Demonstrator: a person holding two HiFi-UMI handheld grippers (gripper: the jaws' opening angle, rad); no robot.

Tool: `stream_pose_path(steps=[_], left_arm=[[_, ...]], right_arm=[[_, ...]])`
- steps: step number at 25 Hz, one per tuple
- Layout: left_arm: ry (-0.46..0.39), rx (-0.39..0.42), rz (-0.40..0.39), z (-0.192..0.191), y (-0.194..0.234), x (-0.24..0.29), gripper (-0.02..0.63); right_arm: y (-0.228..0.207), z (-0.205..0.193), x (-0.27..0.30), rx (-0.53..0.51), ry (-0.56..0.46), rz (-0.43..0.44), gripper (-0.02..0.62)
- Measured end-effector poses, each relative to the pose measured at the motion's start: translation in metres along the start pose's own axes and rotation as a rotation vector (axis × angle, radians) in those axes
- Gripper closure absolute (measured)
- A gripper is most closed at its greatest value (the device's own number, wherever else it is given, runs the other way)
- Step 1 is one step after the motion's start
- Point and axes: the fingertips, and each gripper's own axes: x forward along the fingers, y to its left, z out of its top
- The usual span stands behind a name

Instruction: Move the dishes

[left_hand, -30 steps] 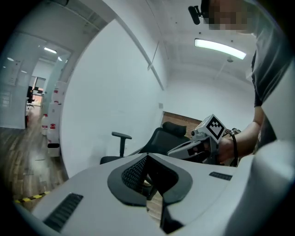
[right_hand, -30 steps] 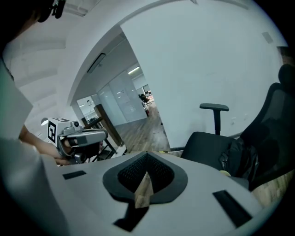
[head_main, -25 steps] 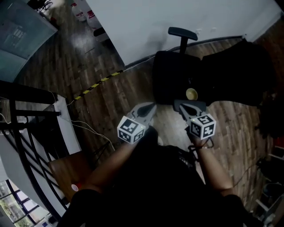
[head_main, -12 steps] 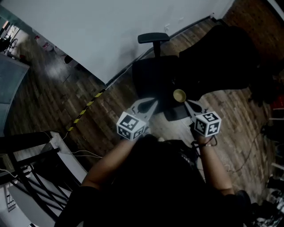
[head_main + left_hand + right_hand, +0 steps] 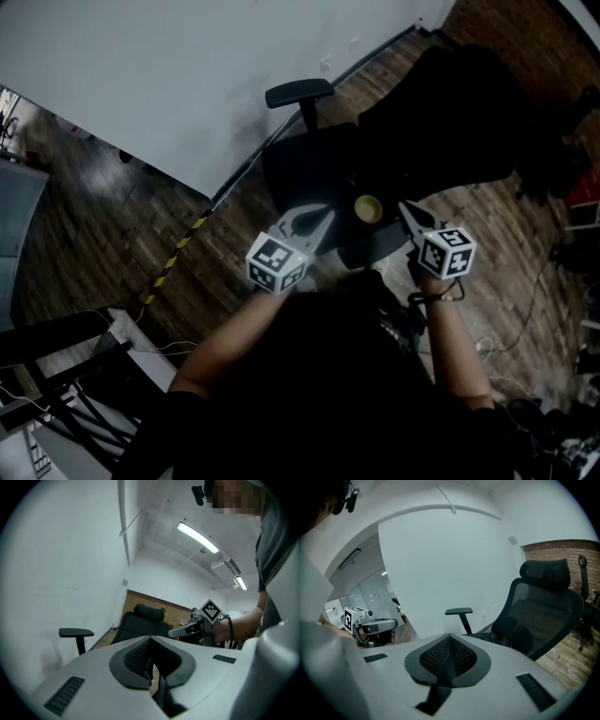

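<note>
Head view: the left gripper (image 5: 314, 223) and the right gripper (image 5: 411, 214) are held out side by side above a black office chair (image 5: 309, 173); a small yellow bowl (image 5: 367, 208) sits on the chair seat, between the two gripper tips, nearer the right one, and neither touches it; the chair's armrest (image 5: 300, 92) stands beyond the left gripper, against a white wall (image 5: 169, 75); a strip of yellow-and-black tape (image 5: 178, 251) runs over the wooden floor (image 5: 84, 225) out to the left of the left gripper; loose cables (image 5: 525, 309) lie on the floor to the right of the right gripper.

Left gripper view: the jaws are pressed together at their tips with nothing between them; past them, to the right, the right gripper shows with its marker cube (image 5: 209, 610), held in a hand (image 5: 220, 629); the chair's headrest (image 5: 149, 611) lies straight ahead and the armrest ahead to the left; ceiling lights (image 5: 198, 537) glow above.

Right gripper view: these jaws also meet at the tips and grip nothing; the chair's mesh back (image 5: 543, 606) rises ahead to the right, the armrest straight ahead; the left gripper shows far to the left.
</note>
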Motion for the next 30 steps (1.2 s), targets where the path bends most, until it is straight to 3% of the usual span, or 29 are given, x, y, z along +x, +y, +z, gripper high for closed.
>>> stream_pose_path(steps=[7,14,18,24,30], left_arm=[[-0.003,-0.032,0.115,0.003,0.024,0.015,0.615],[-0.042,-0.092,0.291,0.014,0.035,0.057,0.615],[-0.051,-0.087,0.404,0.017,0.030,0.083,0.615],[-0.043,-0.102,0.570,0.018,0.035,0.088,0.615],[-0.007,-0.150,0.621,-0.001,0.043,0.083,0.615]], right_arm=[[-0.032,0.025,0.032,-0.031,0.023,0.088,0.584],[-0.080,0.054,0.066,-0.131,0.124,0.256,0.584],[-0.103,0.064,0.083,-0.205,0.185,0.366,0.584],[-0.121,0.056,0.098,-0.264,0.276,0.509,0.584],[-0.121,0.026,0.122,-0.272,0.359,0.550,0.583]])
